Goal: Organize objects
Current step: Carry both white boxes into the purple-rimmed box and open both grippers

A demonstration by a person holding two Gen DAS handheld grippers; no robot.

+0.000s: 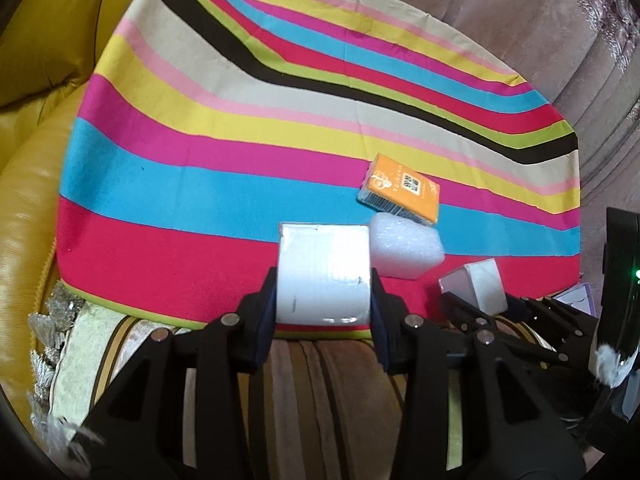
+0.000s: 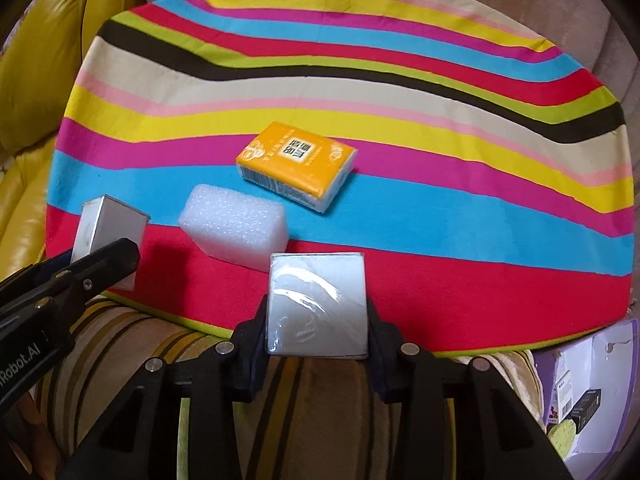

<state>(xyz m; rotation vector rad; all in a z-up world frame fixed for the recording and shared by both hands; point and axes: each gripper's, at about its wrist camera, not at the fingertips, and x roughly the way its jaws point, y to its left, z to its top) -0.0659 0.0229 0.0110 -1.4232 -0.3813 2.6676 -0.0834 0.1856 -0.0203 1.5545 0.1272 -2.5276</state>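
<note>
Now both grippers (left (image 1: 324,300), right (image 2: 317,320)) level, clamping boxes.

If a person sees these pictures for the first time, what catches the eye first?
The bright striped cloth fills both views. On its near half lie an orange tissue pack and a white foam block. Each tongs, left and right, grips a small white box at the cloth's near edge.

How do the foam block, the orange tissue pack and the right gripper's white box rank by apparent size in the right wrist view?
1. Orange tissue pack
2. Foam block, nearly alike.
White box in the right gripper: nearest camera, so unranked.
</note>
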